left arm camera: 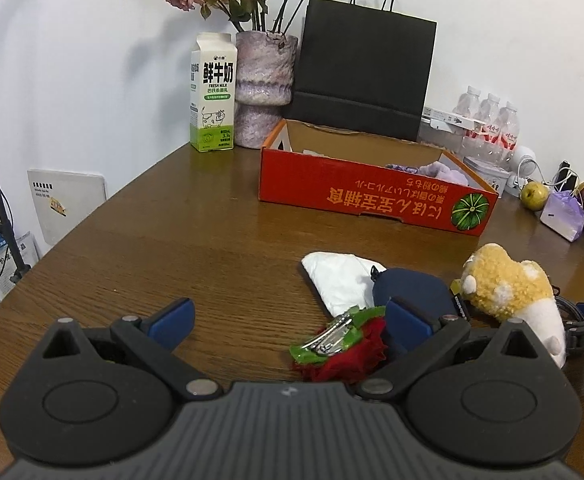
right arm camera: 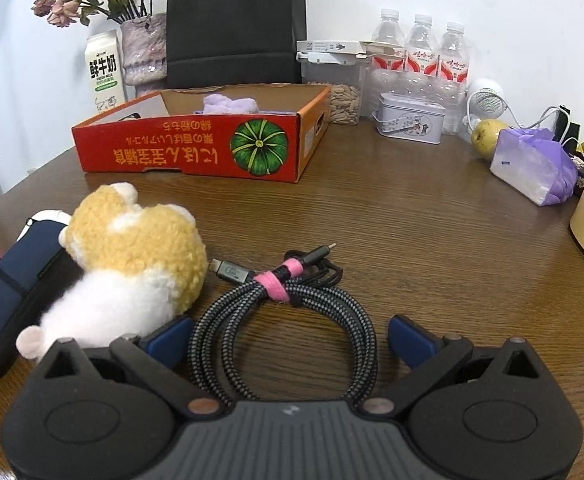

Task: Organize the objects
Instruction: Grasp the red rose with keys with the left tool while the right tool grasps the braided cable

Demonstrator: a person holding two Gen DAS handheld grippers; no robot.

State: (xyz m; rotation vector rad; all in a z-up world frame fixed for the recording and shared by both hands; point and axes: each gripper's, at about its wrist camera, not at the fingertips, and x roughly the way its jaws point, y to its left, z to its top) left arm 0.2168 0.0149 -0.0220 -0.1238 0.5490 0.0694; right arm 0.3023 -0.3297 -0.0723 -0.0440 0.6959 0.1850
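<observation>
Both tongs spread wide, low over the worktop, nothing gripped.

The left tongs stand apart around a red rose clip; just beyond lie a white packet and a navy pouch, with the plush to the right. The right tongs gape around a coiled cable bound by a pink strap, its left finger touching the plush. Farther back sits the red box, a purple cloth inside. Against the wall stand a milk carton, vase, black bag and bottles.
</observation>
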